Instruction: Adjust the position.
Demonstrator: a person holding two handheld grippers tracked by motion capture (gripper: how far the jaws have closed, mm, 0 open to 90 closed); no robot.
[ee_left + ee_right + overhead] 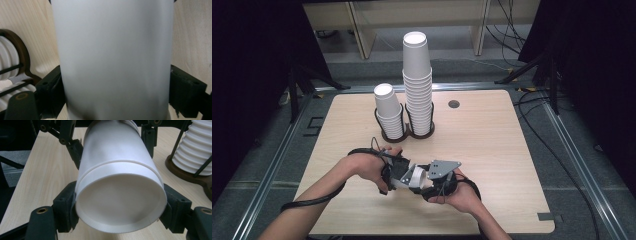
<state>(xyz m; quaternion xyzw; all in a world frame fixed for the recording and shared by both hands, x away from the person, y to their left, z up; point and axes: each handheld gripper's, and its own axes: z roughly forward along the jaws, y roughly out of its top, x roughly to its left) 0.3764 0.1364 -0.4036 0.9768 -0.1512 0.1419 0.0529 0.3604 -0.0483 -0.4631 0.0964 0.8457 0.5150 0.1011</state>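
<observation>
A white paper cup (414, 176) lies on its side in the air above the front of the wooden table (492, 150), between my two grippers. My left gripper (404, 175) comes in from the left, and its black jaws (115, 82) flank the cup (115, 55) with the pads against its wall. My right gripper (428, 178) comes in from the right. Its jaws (120, 205) press both sides of the cup (120, 195), whose recessed end faces that camera. A thin band runs around the cup. The left gripper's fingers (72, 145) hold the far end.
A dark double-ring holder (407, 134) stands at mid table, with a tall cup stack (417, 85) and a shorter one (388, 112). The holder (190, 175) and a stack (192, 150) lie close on the right. A round hole (454, 104) is behind; cables cross the floor.
</observation>
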